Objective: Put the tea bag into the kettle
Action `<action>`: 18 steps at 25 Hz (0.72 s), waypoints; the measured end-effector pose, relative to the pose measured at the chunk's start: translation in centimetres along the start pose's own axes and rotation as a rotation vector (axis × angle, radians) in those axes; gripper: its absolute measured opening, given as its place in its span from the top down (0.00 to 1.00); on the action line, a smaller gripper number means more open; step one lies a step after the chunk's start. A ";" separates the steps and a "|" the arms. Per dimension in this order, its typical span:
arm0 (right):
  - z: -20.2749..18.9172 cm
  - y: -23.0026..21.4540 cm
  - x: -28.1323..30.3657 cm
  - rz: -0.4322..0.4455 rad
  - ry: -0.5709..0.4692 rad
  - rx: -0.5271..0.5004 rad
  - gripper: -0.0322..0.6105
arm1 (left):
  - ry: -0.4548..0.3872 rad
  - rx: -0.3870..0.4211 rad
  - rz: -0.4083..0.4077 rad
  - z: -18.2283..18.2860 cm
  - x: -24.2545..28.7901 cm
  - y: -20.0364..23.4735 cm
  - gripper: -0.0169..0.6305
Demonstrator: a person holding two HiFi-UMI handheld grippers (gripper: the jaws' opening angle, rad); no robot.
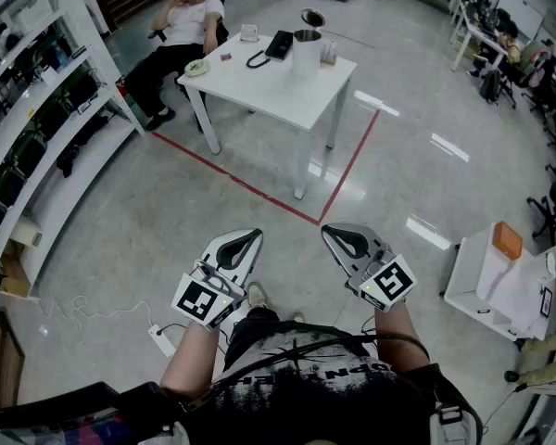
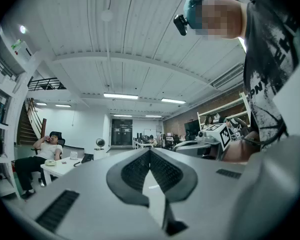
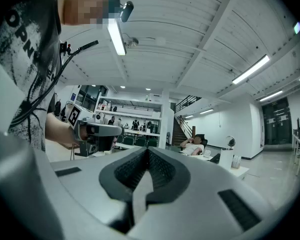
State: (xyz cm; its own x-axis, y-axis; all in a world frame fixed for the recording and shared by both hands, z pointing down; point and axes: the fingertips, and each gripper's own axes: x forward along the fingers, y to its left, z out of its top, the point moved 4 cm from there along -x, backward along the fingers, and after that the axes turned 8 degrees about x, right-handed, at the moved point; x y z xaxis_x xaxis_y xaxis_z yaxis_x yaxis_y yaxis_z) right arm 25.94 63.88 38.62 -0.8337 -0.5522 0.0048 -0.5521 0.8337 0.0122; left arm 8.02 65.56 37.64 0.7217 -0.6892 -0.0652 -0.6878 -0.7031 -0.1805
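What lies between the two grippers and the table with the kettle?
Head view: only bare floor crossed by a red tape line lies between the left gripper, the right gripper and the table.

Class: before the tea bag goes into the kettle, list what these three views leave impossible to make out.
- Tea bag: head view, the small items on the table are too far and small to pick it out.
- Kettle contents: head view, too distant to see inside.
- The table in both gripper views: tiny and partly hidden behind the shut left gripper and right gripper.
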 end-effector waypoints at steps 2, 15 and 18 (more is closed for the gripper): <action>-0.1 0.0 0.1 0.001 0.002 0.005 0.94 | -0.013 -0.002 -0.004 0.4 0.2 0.0 0.96; 0.3 -0.6 0.2 0.029 -0.045 0.079 0.94 | -0.002 -0.015 0.009 0.3 0.5 0.3 0.96; -0.1 -0.9 0.4 0.030 -0.036 0.083 0.94 | 0.003 -0.028 0.006 0.1 0.6 0.3 0.96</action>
State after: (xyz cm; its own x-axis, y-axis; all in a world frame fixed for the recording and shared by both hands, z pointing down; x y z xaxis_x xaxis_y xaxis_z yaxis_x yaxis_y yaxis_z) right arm 26.08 62.90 38.75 -0.8491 -0.5273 -0.0319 -0.5244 0.8486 -0.0704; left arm 8.24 64.91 37.47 0.7175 -0.6937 -0.0629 -0.6938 -0.7038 -0.1524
